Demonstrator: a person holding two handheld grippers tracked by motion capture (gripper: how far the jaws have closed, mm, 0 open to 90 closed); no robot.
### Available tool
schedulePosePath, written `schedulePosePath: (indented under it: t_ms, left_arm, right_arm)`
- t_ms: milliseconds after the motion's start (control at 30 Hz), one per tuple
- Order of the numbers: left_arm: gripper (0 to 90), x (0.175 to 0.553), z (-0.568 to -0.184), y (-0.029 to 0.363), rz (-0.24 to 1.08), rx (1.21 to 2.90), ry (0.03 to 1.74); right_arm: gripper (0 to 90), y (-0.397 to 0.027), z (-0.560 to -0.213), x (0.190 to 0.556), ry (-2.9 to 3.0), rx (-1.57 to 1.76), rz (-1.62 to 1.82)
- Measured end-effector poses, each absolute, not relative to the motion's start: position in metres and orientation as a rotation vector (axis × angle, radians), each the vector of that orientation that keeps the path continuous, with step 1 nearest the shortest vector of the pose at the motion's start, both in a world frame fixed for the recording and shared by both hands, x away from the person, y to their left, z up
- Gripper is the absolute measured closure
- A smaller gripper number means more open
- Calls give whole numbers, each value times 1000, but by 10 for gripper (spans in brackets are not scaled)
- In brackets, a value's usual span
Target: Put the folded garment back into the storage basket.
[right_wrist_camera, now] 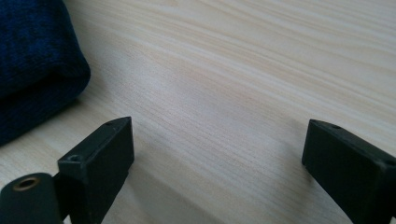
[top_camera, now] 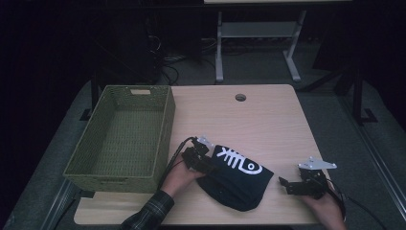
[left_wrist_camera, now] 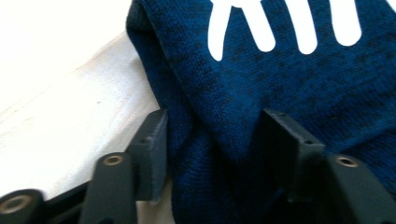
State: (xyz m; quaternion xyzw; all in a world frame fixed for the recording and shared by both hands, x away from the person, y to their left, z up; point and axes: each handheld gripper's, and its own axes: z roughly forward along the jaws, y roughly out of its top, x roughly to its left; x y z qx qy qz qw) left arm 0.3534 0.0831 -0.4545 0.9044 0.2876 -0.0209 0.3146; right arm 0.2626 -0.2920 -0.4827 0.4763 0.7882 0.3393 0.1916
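A green woven basket [top_camera: 119,136] stands at the left of the table [top_camera: 268,120], with nothing seen inside it. No readable words appear anywhere; the one mark is a white fish-skeleton print [top_camera: 238,160] on the dark blue folded cloth [top_camera: 237,179], which lies near the table's front edge, just right of the basket. In the left gripper view the white bars of that print [left_wrist_camera: 261,23] run across the knit at the top of the picture.

The left gripper [top_camera: 203,163] sits at the cloth's left end. Its jaws straddle a fold of the cloth [left_wrist_camera: 219,140]: knit fills the gap between them and lies against both inner faces. The jaws are partly drawn together, and whether they truly pinch the fold cannot be told.

The right gripper [top_camera: 287,184] rests low over bare wood to the right of the cloth, a little apart from it, pointing toward it. Its jaws are spread wide with only table [right_wrist_camera: 233,93] between them; the cloth's rounded edge [right_wrist_camera: 37,70] lies beyond its left jaw, not touching it.
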Motion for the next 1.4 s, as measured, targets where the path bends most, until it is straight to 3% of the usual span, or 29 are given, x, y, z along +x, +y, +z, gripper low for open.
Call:
schedulePosePath:
  t_ms: [600, 900, 1400]
  left_arm:
    - [733, 358, -453, 83, -175, 2371, 766]
    - [747, 355, -441, 83, -193, 2346, 793]
    - [746, 346, -384, 77, -120, 2350, 760]
  right_arm:
    - [89, -292, -483, 263, 2212, 1346, 955]
    - [92, -293, -483, 263, 2213, 1347, 954]
    - [91, -292, -483, 263, 2211, 1357, 955]
